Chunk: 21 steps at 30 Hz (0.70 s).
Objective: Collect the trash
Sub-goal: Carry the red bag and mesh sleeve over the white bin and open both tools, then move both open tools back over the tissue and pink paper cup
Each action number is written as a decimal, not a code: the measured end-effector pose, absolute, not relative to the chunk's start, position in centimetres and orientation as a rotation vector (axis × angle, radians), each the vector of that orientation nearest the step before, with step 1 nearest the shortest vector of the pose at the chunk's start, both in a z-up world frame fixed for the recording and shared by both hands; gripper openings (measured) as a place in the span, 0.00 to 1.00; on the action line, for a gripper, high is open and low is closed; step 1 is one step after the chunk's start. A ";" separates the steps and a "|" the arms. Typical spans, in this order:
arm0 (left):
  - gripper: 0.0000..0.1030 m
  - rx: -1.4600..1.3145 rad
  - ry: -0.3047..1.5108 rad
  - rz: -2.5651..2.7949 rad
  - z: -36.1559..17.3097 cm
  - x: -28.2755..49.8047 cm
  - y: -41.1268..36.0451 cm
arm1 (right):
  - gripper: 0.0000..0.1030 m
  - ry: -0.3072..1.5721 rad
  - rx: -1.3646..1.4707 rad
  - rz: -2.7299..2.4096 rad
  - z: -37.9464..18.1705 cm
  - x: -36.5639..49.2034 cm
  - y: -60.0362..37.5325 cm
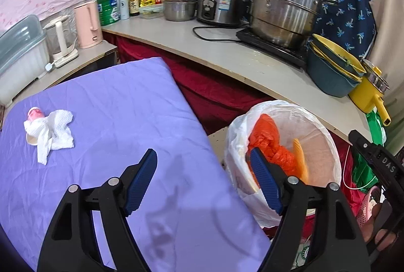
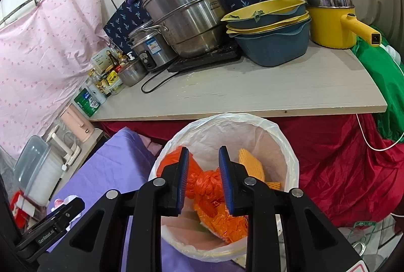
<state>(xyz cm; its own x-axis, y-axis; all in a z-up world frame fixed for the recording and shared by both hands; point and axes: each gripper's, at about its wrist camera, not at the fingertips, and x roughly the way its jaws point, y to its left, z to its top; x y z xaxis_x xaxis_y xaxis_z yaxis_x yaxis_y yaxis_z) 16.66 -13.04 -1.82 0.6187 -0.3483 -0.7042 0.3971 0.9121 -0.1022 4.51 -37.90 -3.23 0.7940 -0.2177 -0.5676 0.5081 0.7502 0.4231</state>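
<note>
One bin (image 2: 290,145), one orange bag (image 2: 204,183), one tissue wad (image 1: 54,132), perhaps two cups (image 1: 34,113).

We see a matt, creased purple cloth (image 1: 113,105) under a crumpled white paper tissue (image 1: 50,135). The bin's liner (image 2: 285,145) is thin, translucent plastic holding a glossy, wrinkled orange plastic bag (image 2: 207,183). The big pot (image 2: 181,9) is shiny brushed metal; the shelf (image 2: 252,92) looks like pale matt wood.

Purple-sheeted surface (image 1: 121,108) bearing a crumpled white tissue (image 1: 54,134) touching a small pink-and-white cup (image 1: 34,113)
</note>
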 end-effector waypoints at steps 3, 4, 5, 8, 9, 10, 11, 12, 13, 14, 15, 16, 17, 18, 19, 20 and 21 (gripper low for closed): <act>0.71 0.057 0.802 -0.413 -2.0 16.8 -12.2 | 0.26 0.517 0.590 -0.408 -2.9 4.4 -37.1; 0.71 0.056 0.801 -0.409 -2.0 16.7 -11.9 | 0.27 0.519 0.589 -0.403 -2.8 4.4 -36.8; 0.71 0.055 0.800 -0.405 -2.0 16.7 -11.7 | 0.29 0.519 0.587 -0.400 -2.7 4.3 -36.5; 0.71 0.055 0.793 -0.394 -1.8 16.5 -10.9 | 0.33 0.515 0.574 -0.391 -2.3 4.3 -35.4; 0.71 0.055 0.791 -0.392 -1.7 16.5 -10.7 | 0.35 0.514 0.570 -0.388 -2.2 4.3 -35.1; 0.73 0.055 0.788 -0.385 -1.6 16.4 -10.3 | 0.36 0.515 0.567 -0.382 -2.1 4.4 -34.7; 0.74 0.055 0.785 -0.379 -1.5 16.3 -10.0 | 0.37 0.515 0.562 -0.375 -2.0 4.5 -34.2; 0.75 0.052 0.778 -0.373 -1.3 16.3 -9.6 | 0.38 0.516 0.559 -0.371 -1.9 4.5 -33.8; 0.76 0.050 0.774 -0.367 -1.2 16.2 -9.2 | 0.38 0.516 0.554 -0.363 -1.8 4.7 -33.3; 0.76 0.049 0.772 -0.364 -1.1 16.2 -8.9 | 0.39 0.517 0.549 -0.355 -1.6 4.8 -32.8; 0.76 0.047 0.770 -0.359 -1.0 16.1 -8.4 | 0.41 0.518 0.545 -0.348 -1.5 4.9 -32.3; 0.76 0.045 0.768 -0.353 -0.9 16.1 -8.0 | 0.42 0.519 0.542 -0.343 -1.4 5.0 -31.9; 0.76 0.042 0.766 -0.347 -0.8 16.1 -7.6 | 0.43 0.521 0.537 -0.334 -1.3 5.2 -31.2; 0.76 0.039 0.765 -0.344 -0.7 16.1 -7.2 | 0.43 0.525 0.533 -0.324 -1.3 5.4 -30.7; 0.76 0.034 0.763 -0.338 -0.7 16.1 -6.7 | 0.43 0.528 0.529 -0.313 -1.2 5.5 -30.1; 0.76 0.030 0.762 -0.331 -0.6 16.1 -6.2 | 0.44 0.531 0.524 -0.303 -1.2 5.7 -29.5; 0.76 0.027 0.762 -0.325 -0.6 16.1 -5.7 | 0.44 0.534 0.520 -0.296 -1.1 5.9 -29.0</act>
